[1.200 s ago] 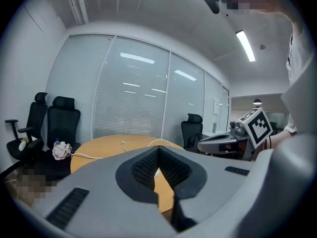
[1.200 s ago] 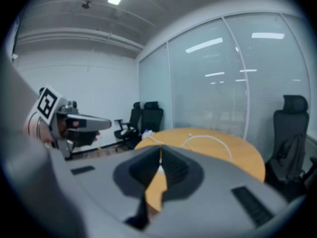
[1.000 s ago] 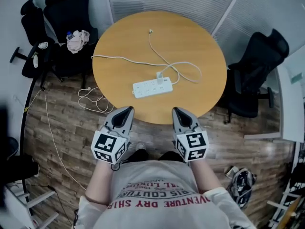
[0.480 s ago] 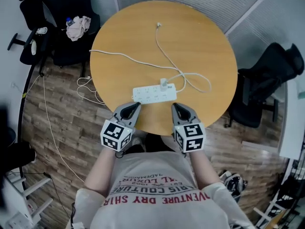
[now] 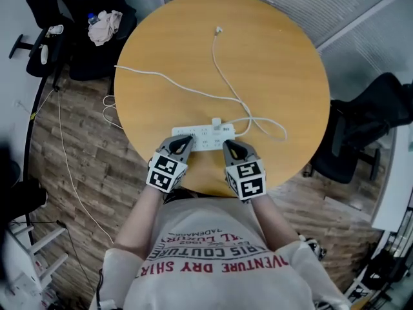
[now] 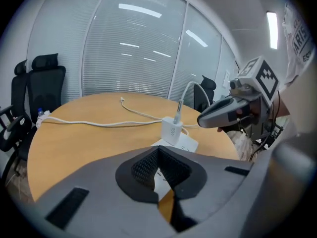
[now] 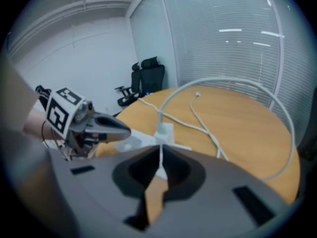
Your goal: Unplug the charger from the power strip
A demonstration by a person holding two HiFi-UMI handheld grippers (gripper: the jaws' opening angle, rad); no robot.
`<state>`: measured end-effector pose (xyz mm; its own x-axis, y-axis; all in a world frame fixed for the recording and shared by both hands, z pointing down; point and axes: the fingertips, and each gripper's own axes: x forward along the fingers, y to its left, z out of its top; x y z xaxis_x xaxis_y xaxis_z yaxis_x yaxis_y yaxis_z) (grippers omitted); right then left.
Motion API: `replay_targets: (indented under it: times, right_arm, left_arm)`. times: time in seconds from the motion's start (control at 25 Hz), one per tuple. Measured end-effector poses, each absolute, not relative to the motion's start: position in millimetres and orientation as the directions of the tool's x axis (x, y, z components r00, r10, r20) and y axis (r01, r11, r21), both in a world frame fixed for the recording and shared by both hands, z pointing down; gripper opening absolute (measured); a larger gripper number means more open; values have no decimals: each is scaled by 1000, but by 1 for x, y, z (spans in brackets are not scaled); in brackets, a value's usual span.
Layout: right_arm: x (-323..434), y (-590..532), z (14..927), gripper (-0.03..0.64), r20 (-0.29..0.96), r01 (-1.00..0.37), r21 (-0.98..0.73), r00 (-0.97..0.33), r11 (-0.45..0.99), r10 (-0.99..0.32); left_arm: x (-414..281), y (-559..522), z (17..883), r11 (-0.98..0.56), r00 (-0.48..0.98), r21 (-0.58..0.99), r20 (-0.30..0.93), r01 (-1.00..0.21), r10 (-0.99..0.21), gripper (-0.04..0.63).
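Note:
A white power strip point(image 5: 201, 134) lies near the front edge of the round wooden table point(image 5: 271, 76). A white charger point(image 5: 216, 122) stands plugged into it, and its thin white cable point(image 5: 226, 82) runs across the tabletop. My left gripper point(image 5: 184, 141) is shut with nothing in it, its tip at the strip's near left end. My right gripper point(image 5: 227, 145) is also shut and holds nothing, just in front of the strip and below the charger. In the left gripper view the charger point(image 6: 172, 130) stands just beyond my closed jaws. The right gripper view shows the charger point(image 7: 163, 132) straight ahead.
The strip's thicker white cord point(image 5: 148, 75) runs left off the table to the wooden floor point(image 5: 84, 154). Black office chairs stand at the upper left point(image 5: 97, 37) and at the right point(image 5: 371, 128). A cloth point(image 5: 103, 30) lies on the left chair. Blinds cover the glass wall point(image 6: 133, 48) behind the table.
Both grippers have gone forward and down from in front of the table edge to the power strip. They stay shut. The strip and charger have not moved on the table.

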<state>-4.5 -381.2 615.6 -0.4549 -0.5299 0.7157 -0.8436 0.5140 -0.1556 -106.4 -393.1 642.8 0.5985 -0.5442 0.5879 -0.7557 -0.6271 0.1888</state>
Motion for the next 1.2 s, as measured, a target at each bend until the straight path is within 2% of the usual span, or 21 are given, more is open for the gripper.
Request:
replay_targets:
  times: [0.16, 0.2, 0.24, 0.28, 0.36, 0.52, 0.76, 1.2]
  right_arm:
    - [-10, -384, 631, 32, 738, -824, -177, -473, 538, -482]
    - [-13, -385, 635, 58, 744, -819, -183, -477, 544, -468]
    - [-16, -385, 638, 138, 751, -814, -188, -481, 550, -454]
    - [-19, -386, 641, 181, 756, -810, -190, -481, 555, -443]
    - [-22, -388, 647, 196, 768, -814, -181, -468, 552, -437]
    - [-23, -400, 653, 202, 793, -854, -164, -412, 494, -449]
    - [-28, -412, 666, 201, 864, -915, -162, -313, 370, -394]
    - [-33, -422, 673, 175, 867, -947, -113, -241, 300, -435]
  left_arm:
    - [-102, -401, 663, -620, 550, 160, 660, -768, -512, 32]
    - [-99, -400, 668, -629, 542, 153, 681, -762, -492, 32]
    - [-98, -398, 674, -634, 535, 150, 700, -758, -473, 32]
    - [-97, -397, 679, -634, 526, 151, 716, -759, -459, 32]
    - [-97, -397, 686, -626, 512, 152, 734, -764, -446, 32]
    - [-97, -397, 691, -615, 510, 165, 738, -771, -441, 32]
    - [-97, -399, 689, -623, 528, 179, 729, -762, -436, 32]
    - [-98, -397, 686, -611, 598, 300, 712, -732, -367, 32]
